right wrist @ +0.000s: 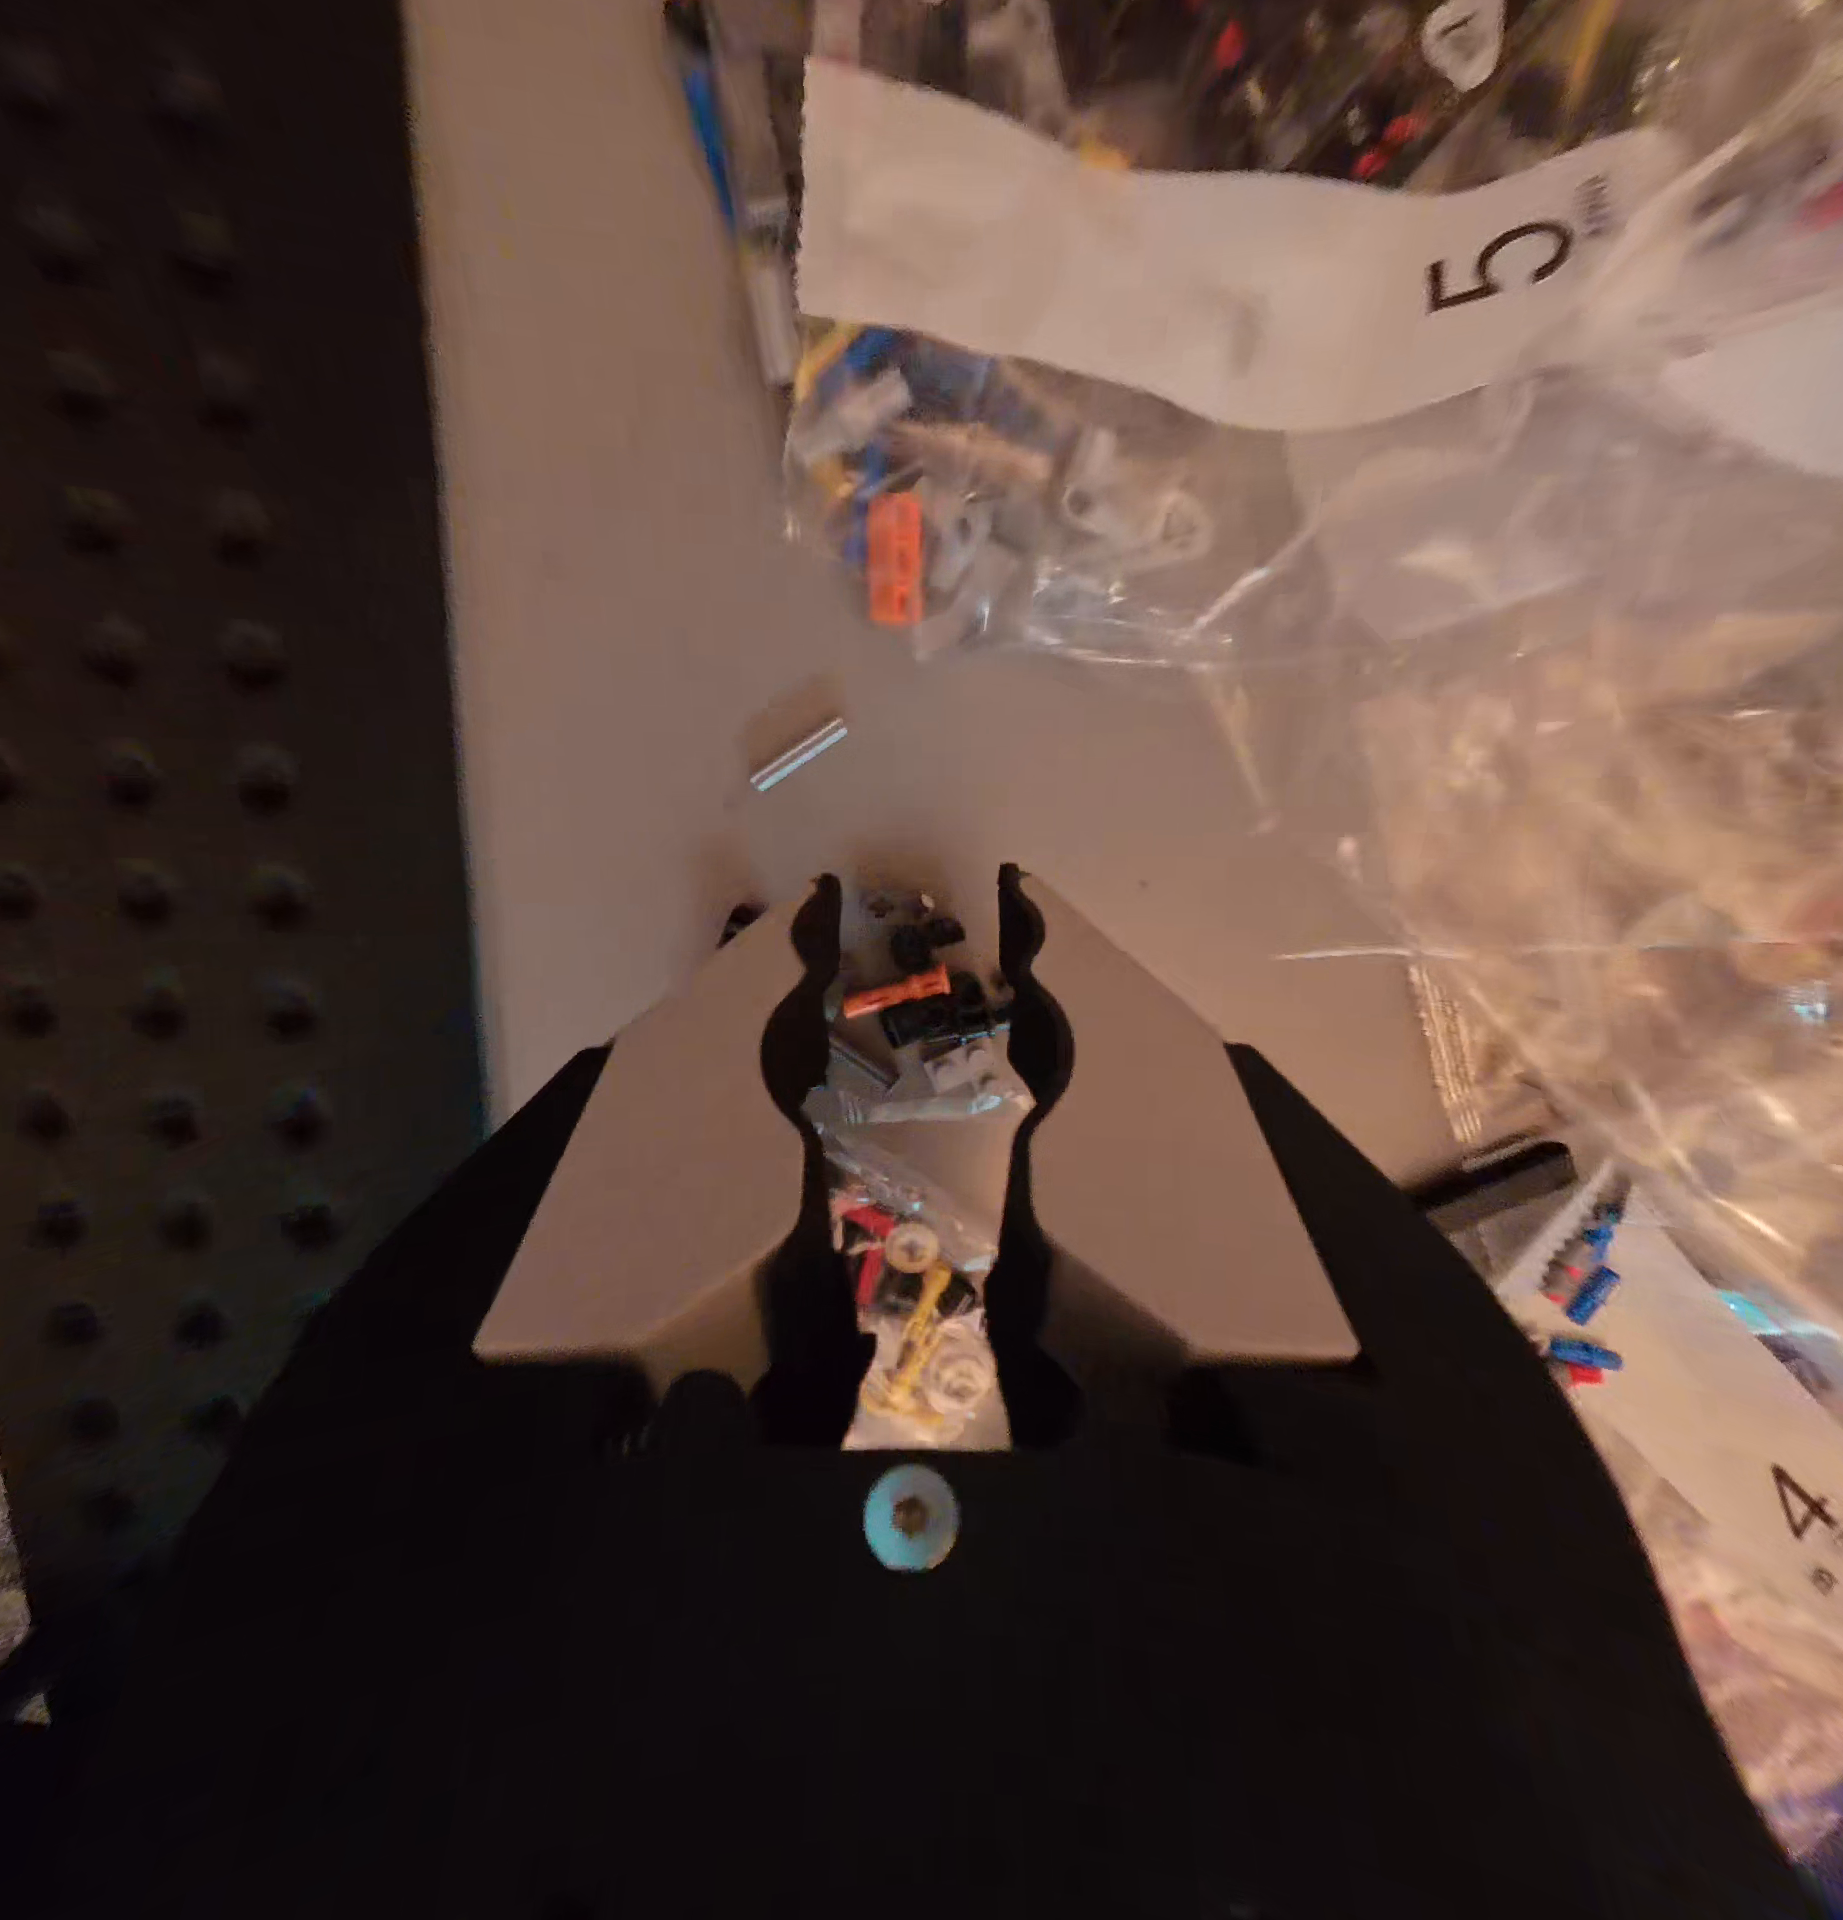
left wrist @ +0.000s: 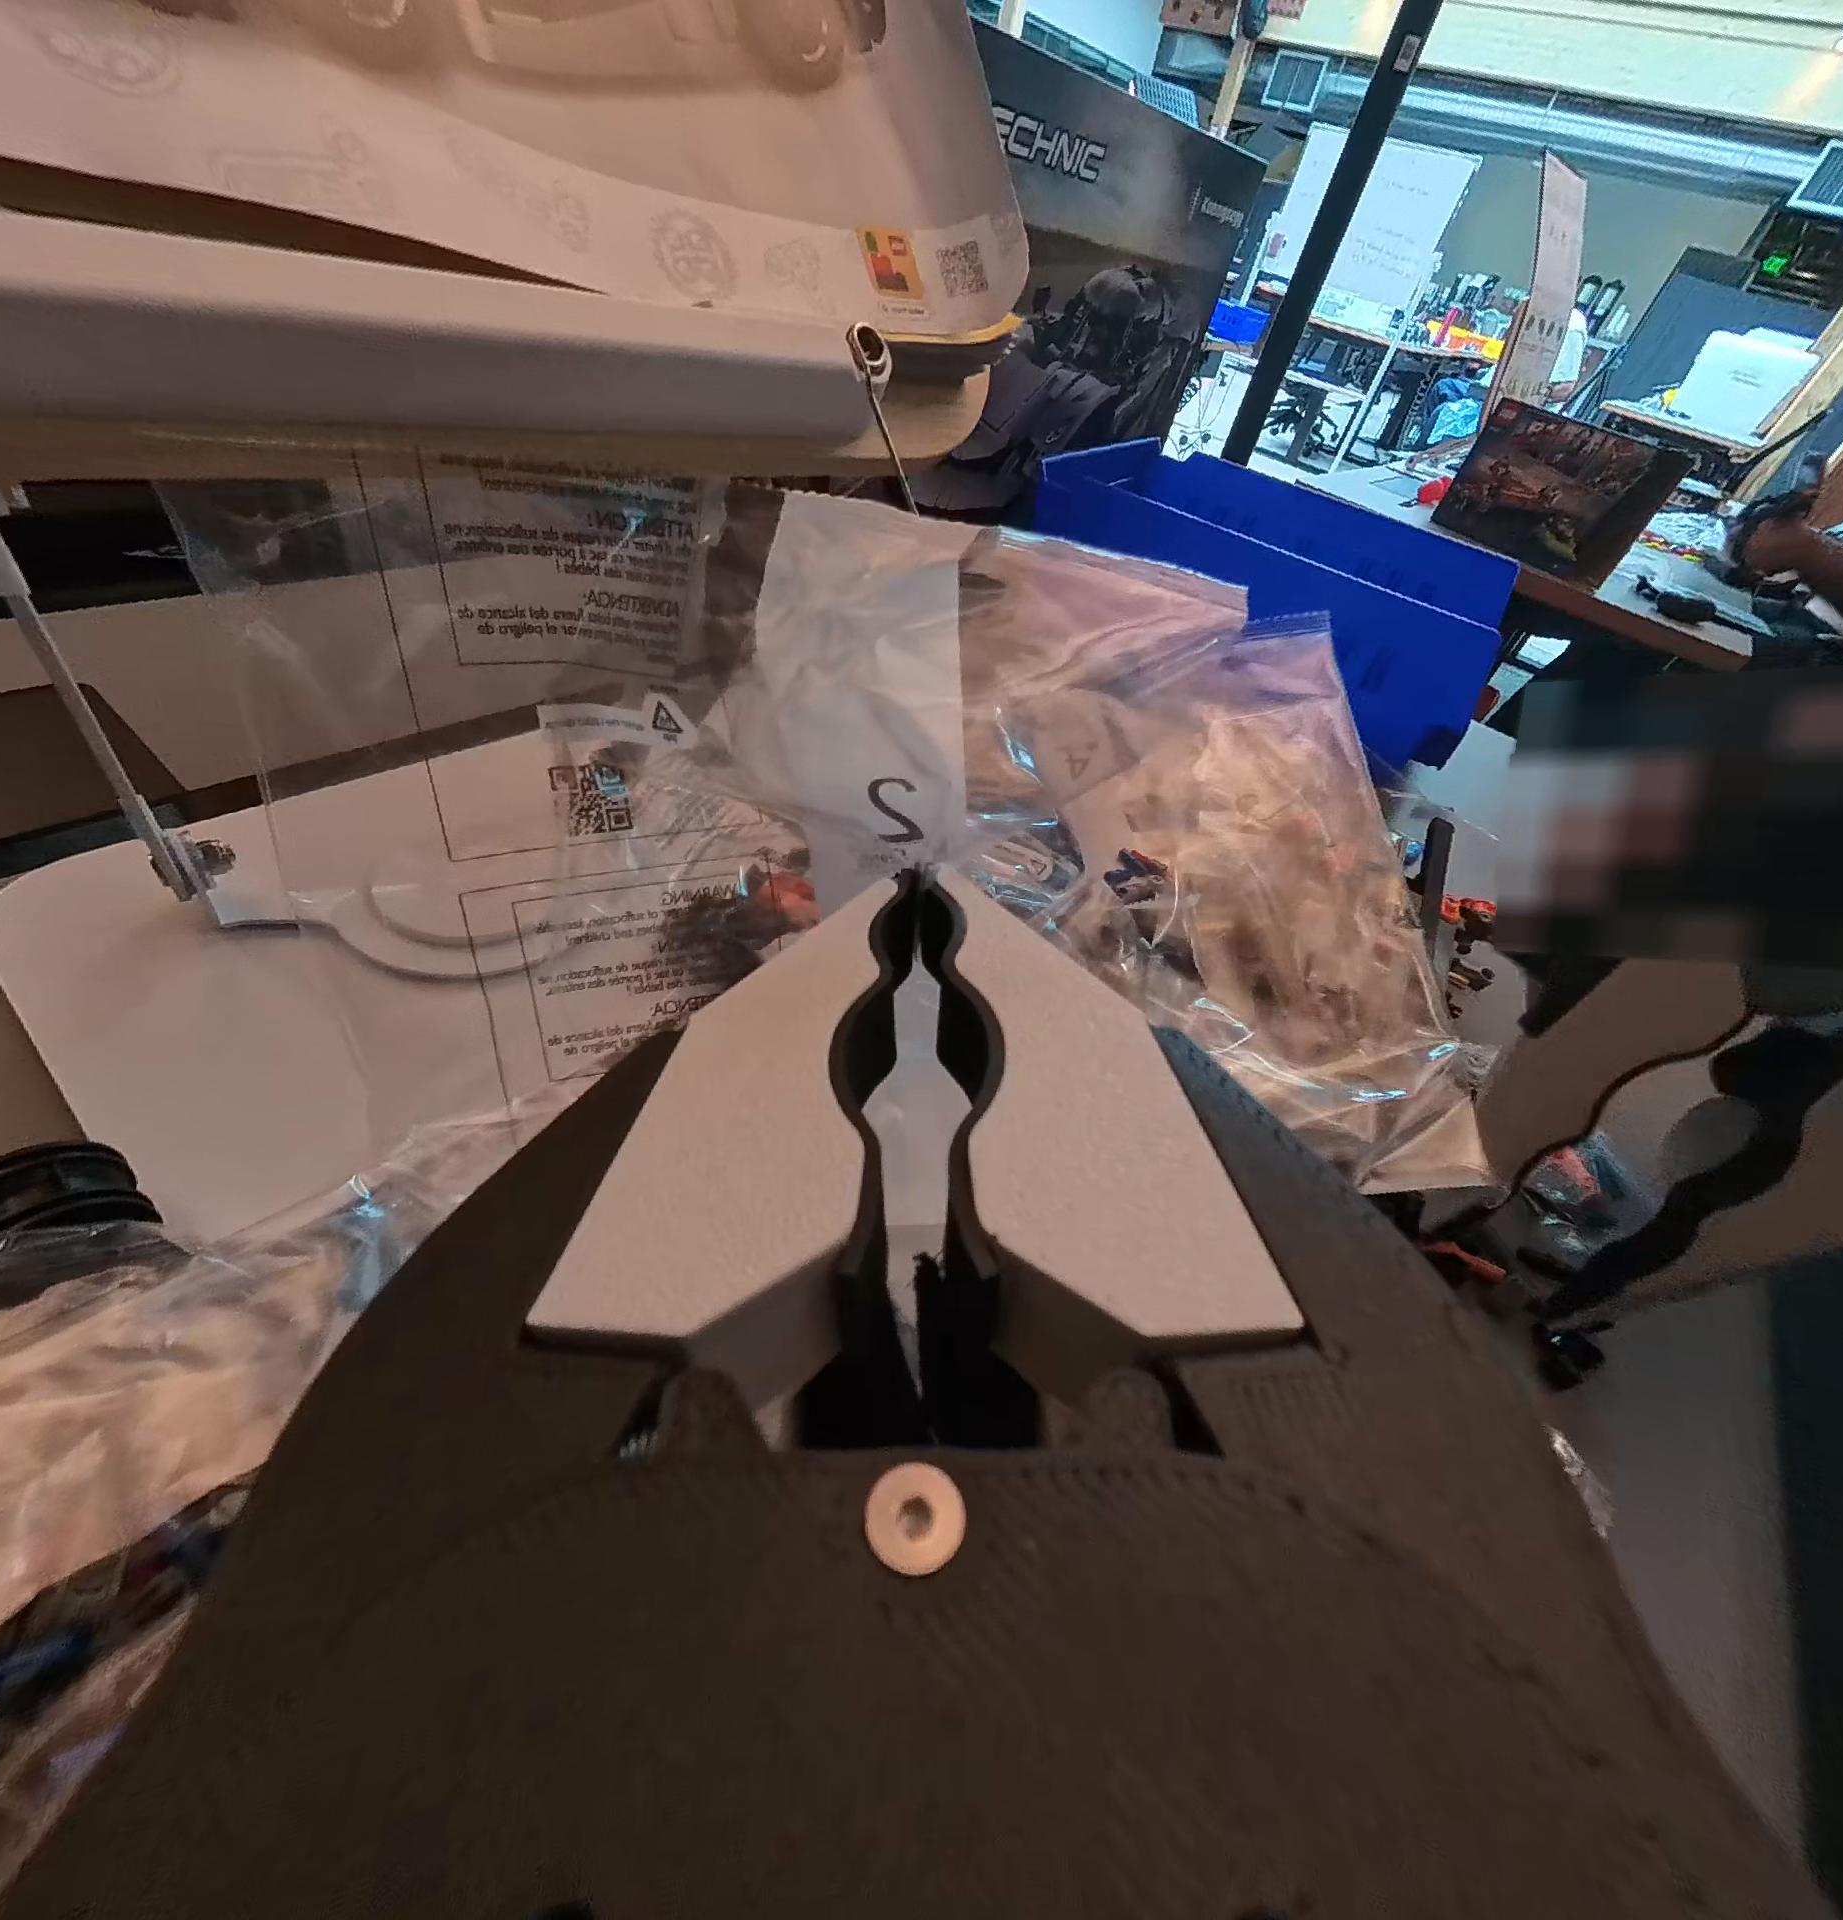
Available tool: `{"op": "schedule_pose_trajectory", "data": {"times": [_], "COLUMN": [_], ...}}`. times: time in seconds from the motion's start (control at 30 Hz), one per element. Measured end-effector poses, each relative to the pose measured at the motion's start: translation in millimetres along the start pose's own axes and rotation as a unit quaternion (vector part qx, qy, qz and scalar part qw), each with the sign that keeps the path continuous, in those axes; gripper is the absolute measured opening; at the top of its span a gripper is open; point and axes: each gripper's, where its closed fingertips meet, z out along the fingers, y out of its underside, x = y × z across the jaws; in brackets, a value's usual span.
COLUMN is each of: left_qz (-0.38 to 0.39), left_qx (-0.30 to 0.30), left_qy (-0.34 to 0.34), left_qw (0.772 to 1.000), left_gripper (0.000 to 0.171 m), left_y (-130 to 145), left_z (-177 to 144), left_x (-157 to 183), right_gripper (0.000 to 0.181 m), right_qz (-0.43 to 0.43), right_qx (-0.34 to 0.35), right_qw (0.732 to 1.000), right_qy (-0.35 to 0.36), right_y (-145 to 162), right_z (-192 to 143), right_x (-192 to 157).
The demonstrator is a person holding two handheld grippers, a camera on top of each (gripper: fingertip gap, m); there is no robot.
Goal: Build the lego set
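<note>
Pinching the numbered parts bag [left wrist: 875, 717] at its white paper panel, my left gripper [left wrist: 917, 883] is clenched on thin, slippery film; contents sag, so grip near the seam. Right gripper [right wrist: 917, 883] is spread, empty, over a small parts pouch [right wrist: 917, 1049] on the table [right wrist: 605, 582].

My left claw [left wrist: 919, 881] is pinched tight, both tips pressed together on a thin clear plastic film, pointing away toward the far side. My right claw [right wrist: 915, 883] stands parted, a clear gap between its two black-lined fingers [right wrist: 1021, 935], nothing held, angled steeply down, tips low and near the worktop
</note>
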Motion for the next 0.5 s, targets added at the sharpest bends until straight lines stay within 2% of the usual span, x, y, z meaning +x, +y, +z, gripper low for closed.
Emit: {"op": "schedule_pose_trajectory", "data": {"times": [0.17, 0.5], "left_qz": [-0.001, 0.000], "left_qx": [-0.001, -0.001], "left_qy": [0.001, 0.002], "left_qw": [1.000, 1.000], "left_gripper": [0.000, 0.000], "left_y": [1, 1], "left_z": [1, 0], "left_x": [-1, 0], "right_gripper": [0.028, 0.013], "right_qz": [0.001, -0.002], "right_qx": [-0.015, -0.031], "right_qw": [1.000, 0.999], "right_qy": [-0.009, -0.015], "right_y": [7, 13], "right_z": [9, 19], "right_x": [0, -2]}}
